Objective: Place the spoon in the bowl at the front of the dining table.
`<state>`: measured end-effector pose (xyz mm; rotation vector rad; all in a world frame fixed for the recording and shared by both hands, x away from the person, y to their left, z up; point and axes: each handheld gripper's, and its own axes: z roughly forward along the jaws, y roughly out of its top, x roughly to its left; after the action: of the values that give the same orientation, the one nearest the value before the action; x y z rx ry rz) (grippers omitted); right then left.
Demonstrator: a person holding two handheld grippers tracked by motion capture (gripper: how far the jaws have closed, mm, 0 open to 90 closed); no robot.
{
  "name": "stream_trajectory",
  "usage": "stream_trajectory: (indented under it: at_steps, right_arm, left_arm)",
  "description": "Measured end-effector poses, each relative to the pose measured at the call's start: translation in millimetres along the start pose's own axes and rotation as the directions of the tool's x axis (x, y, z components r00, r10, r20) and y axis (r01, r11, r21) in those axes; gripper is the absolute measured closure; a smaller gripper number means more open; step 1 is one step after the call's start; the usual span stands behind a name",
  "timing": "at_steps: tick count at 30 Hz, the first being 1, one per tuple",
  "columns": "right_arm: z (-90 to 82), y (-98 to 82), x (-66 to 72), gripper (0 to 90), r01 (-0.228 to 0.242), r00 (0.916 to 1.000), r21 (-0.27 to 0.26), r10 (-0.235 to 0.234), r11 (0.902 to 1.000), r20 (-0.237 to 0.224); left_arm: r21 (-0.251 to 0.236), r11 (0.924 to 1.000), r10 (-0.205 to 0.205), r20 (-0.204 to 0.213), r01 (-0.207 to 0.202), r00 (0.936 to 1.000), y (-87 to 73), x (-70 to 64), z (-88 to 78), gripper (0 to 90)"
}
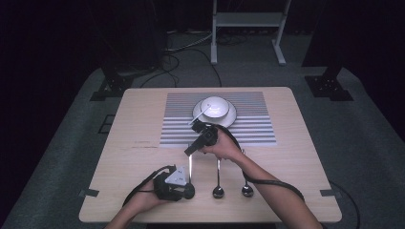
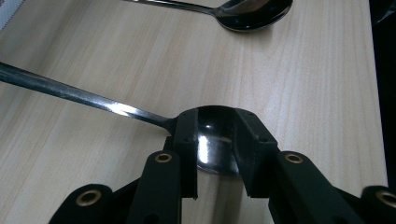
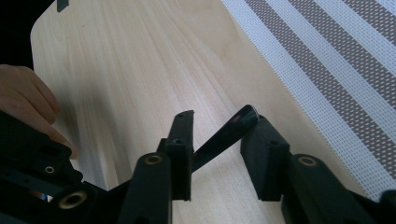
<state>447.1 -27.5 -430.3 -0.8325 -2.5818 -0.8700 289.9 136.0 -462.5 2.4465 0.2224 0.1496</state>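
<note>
A steel spoon [image 1: 190, 164] lies on the wooden table [image 1: 286, 157] with its handle toward the placemat. My left gripper [image 1: 189, 191], with the grey plate on top, is shut on that spoon's bowl. In the left gripper view the jaws [image 2: 217, 116] clasp both sides of the shiny bowl, and the handle [image 2: 70, 91] runs off to the left. My right gripper [image 1: 188, 151] points down at the handle's far end. In the right gripper view the dark handle tip [image 3: 224, 137] slants across the gap of the right gripper [image 3: 217, 114], against the right jaw, with a wide gap left.
Two more spoons [image 1: 218, 191] [image 1: 247, 191] lie to the right of the held one. A striped placemat [image 1: 248, 129] carries a white plate [image 1: 231, 117] with a bowl [image 1: 215, 106] and a small spoon [image 1: 200, 115]. The left hand [image 3: 23, 102] is in the right gripper view.
</note>
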Motion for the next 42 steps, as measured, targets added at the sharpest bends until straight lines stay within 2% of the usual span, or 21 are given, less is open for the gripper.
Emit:
stream_trajectory:
  at_steps: [2, 4, 5, 6, 7, 9, 11, 14, 15, 17, 20, 21, 23, 24, 25, 27, 31, 38, 42]
  right_arm:
    - [0.3, -0.3, -0.1, 68.5, 0.001, 1.0, -0.001, -0.001, 1.0, -0.001]
    - [-1.7, 0.1, -0.5, 73.3, -0.018, 0.9993, -0.017, 0.017, 0.9997, -0.034]
    - [-1.7, 0.1, -0.5, 73.3, -0.018, 0.9993, -0.017, 0.017, 0.9997, -0.034]
    - [-3.5, 0.7, 0.2, 75.7, -0.025, 0.9985, -0.02, 0.024, 0.9995, -0.049]
    - [-5.8, 1.4, 1.6, 77.5, -0.023, 0.9981, -0.023, 0.022, 0.9995, -0.058]
    - [-12.5, 3.2, 6.6, 80.9, -0.019, 0.9982, -0.037, 0.016, 0.9991, -0.058]
    - [-22.2, 5.6, 12.4, 84.4, -0.024, 0.997, -0.051, 0.021, 0.9984, -0.075]
    - [-36.9, 8.8, 20.2, 88.4, -0.027, 0.9953, -0.072, 0.02, 0.997, -0.094]
    - [-41.7, 9.9, 23.4, 88.4, -0.021, 0.9968, -0.076, 0.015, 0.9969, -0.078]
    - [-49.5, 11.3, 27.8, 88.5, -0.004, 0.9989, -0.08, 0.001, 0.9968, -0.047]
    - [-59.4, 12.3, 31.1, 88.5, -0.005, 0.9996, -0.081, 0.003, 0.9967, -0.028]
    - [-62.3, 12.4, 31.6, 88.6, -0.005, 0.9997, -0.085, 0.003, 0.9964, -0.023]
    - [-68.2, 12.2, 31.4, 88.6, -0.012, 0.9997, -0.095, 0.009, 0.9954, -0.022]
    - [-70.3, 12.0, 30.9, 88.6, -0.012, 0.9997, -0.097, 0.01, 0.9952, -0.021]
    - [-73.6, 11.8, 30.1, 88.6, -0.013, 0.9998, -0.104, 0.012, 0.9945, -0.016]
    - [-78.2, 11.5, 29.2, 88.5, -0.018, 0.9998, -0.111, 0.016, 0.9937, -0.013]
    - [-87.9, 11.4, 26.6, 88.6, -0.027, 0.9996, -0.127, 0.028, 0.9916, 0.002]
    - [-98.5, 11.5, 23.1, 88.6, -0.03, 0.9992, -0.141, 0.034, 0.9896, 0.022]
    - [-105.8, 12.7, 21.0, 88.5, -0.035, 0.9988, -0.157, 0.04, 0.9871, 0.03]
  left_arm:
    - [-0.001, 1.0, -0.003, 0.002, 0.003, 1.0, -0.2, 0.3, -0.1, 71.0]
    - [-0.001, 1.0, -0.003, 0.005, 0.003, 1.0, -0.4, 0.6, -0.4, 69.0]
    - [0.001, 0.9999, -0.01, 0.015, 0.01, 0.9998, -0.2, 1.2, -1.3, 69.0]
    - [0.011, 0.9998, -0.015, 0.018, 0.015, 0.9997, -0.2, 2.5, -4.0, 65.1]
    - [0.008, 0.9996, -0.027, 0.01, 0.027, 0.9996, -1.6, 4.4, -7.5, 62.7]
    - [-0.048, 0.9937, -0.101, 0.008, 0.101, 0.9949, -7.7, 12.3, -18.9, 60.1]
    - [-0.073, 0.9889, -0.131, -0.019, 0.129, 0.9912, -12.4, 18.2, -28.5, 56.9]
    - [-0.109, 0.9766, -0.192, -0.05, 0.185, 0.9802, -21.0, 26.9, -40.6, 50.9]
    - [-0.11, 0.9746, -0.202, -0.061, 0.195, 0.9775, -22.8, 28.6, -42.5, 48.7]
    - [-0.121, 0.963, -0.25, -0.069, 0.241, 0.9657, -27.7, 33.5, -46.8, 43.6]
    - [-0.13, 0.9524, -0.288, -0.089, 0.276, 0.9534, -34.3, 39.8, -51.6, 37.4]
    - [-0.137, 0.946, -0.308, -0.094, 0.294, 0.9468, -36.4, 41.1, -52.7, 35.7]
    - [-0.14, 0.9407, -0.325, -0.111, 0.309, 0.9392, -39.9, 44.0, -54.6, 31.1]
    - [-0.146, 0.9342, -0.343, -0.114, 0.326, 0.9325, -42.3, 45.6, -55.9, 30.4]
    - [-0.15, 0.9304, -0.352, -0.114, 0.334, 0.929, -43.7, 46.6, -56.5, 29.1]
    - [-0.151, 0.9295, -0.356, -0.129, 0.337, 0.9254, -47.1, 49.3, -58.6, 26.9]
    - [-0.173, 0.9112, -0.399, -0.146, 0.374, 0.9052, -52.7, 53.8, -63.6, 19.9]
    - [-0.193, 0.8921, -0.44, -0.165, 0.408, 0.8829, -58.8, 58.0, -68.3, 13.7]
    - [-0.205, 0.8777, -0.467, -0.16, 0.433, 0.8698, -60.9, 60.0, -68.9, 10.6]
